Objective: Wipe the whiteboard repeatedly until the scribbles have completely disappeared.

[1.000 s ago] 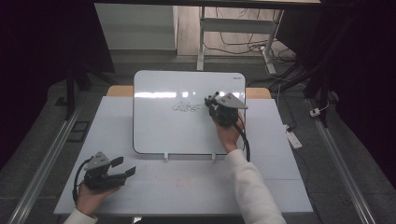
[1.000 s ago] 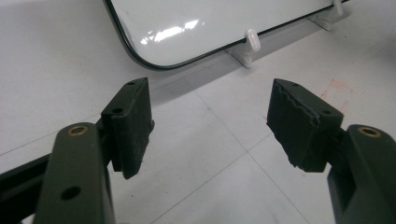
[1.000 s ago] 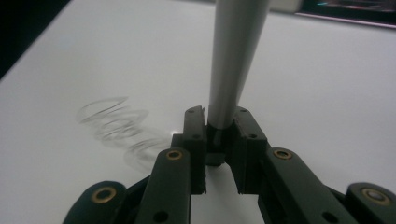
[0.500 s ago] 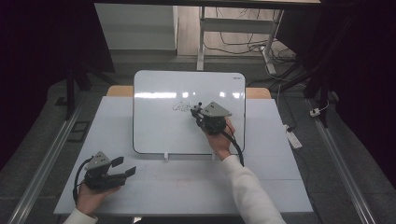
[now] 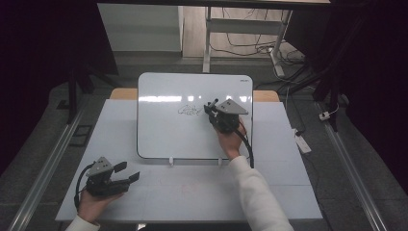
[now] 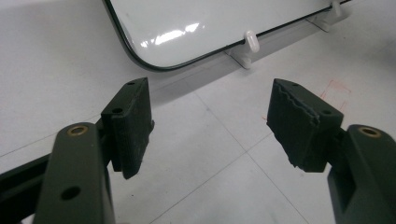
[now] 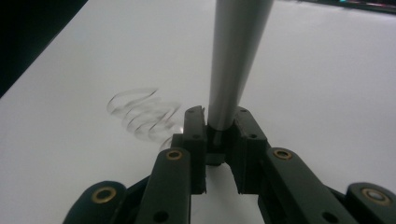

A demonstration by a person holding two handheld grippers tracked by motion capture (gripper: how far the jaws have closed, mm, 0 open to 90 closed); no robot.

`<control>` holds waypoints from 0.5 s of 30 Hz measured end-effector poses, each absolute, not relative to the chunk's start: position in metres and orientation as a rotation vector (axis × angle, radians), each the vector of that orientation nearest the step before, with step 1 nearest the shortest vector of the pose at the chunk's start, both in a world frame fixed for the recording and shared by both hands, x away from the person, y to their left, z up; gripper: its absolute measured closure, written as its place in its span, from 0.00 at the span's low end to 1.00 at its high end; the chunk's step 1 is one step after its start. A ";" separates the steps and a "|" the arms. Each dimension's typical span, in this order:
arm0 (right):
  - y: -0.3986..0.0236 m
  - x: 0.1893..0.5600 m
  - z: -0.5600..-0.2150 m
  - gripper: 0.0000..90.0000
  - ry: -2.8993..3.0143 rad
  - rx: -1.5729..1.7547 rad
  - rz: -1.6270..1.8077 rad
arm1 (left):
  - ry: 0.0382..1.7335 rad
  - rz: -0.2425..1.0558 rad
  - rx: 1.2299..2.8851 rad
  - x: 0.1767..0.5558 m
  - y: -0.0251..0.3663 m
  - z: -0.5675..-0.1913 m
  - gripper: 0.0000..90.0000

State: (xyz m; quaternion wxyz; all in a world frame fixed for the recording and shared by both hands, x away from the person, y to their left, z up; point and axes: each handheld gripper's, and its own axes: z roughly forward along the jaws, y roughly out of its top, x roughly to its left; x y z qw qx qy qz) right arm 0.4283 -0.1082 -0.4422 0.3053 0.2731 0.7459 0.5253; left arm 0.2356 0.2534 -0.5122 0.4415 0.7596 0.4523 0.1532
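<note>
A white whiteboard point(image 5: 163, 134) stands tilted on the table, with a grey scribble point(image 5: 189, 111) near its middle. My right gripper point(image 5: 211, 108) hovers over the board just right of the scribble, shut on a grey pen-like stick. In the right gripper view the stick point(image 7: 233, 56) rises from between the closed jaws of the gripper point(image 7: 219, 126), and the scribble point(image 7: 140, 114) lies to the left on the board point(image 7: 327, 70). My left gripper point(image 5: 127, 172) rests at the table's front left, open. Nothing is between its jaws point(image 6: 210, 121).
The table point(image 5: 202, 192) is pale grey with seams. White clip feet point(image 6: 251, 43) hold the board's lower edge point(image 6: 196, 23). A faint red mark point(image 6: 337, 88) is on the table. A white power strip point(image 5: 301, 143) lies at the right edge. Desk legs and cables stand behind.
My right gripper has shifted slightly left on the board, closer to the scribble. The left gripper has stayed where it was.
</note>
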 end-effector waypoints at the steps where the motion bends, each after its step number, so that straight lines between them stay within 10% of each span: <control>1: -0.105 0.424 -0.446 0.86 2.006 0.689 1.388 | 1.126 0.378 1.886 0.237 0.253 -0.513 0.35; 15: -0.103 0.427 -0.444 0.86 1.957 0.714 1.394 | 1.125 0.380 1.892 0.235 0.252 -0.513 0.35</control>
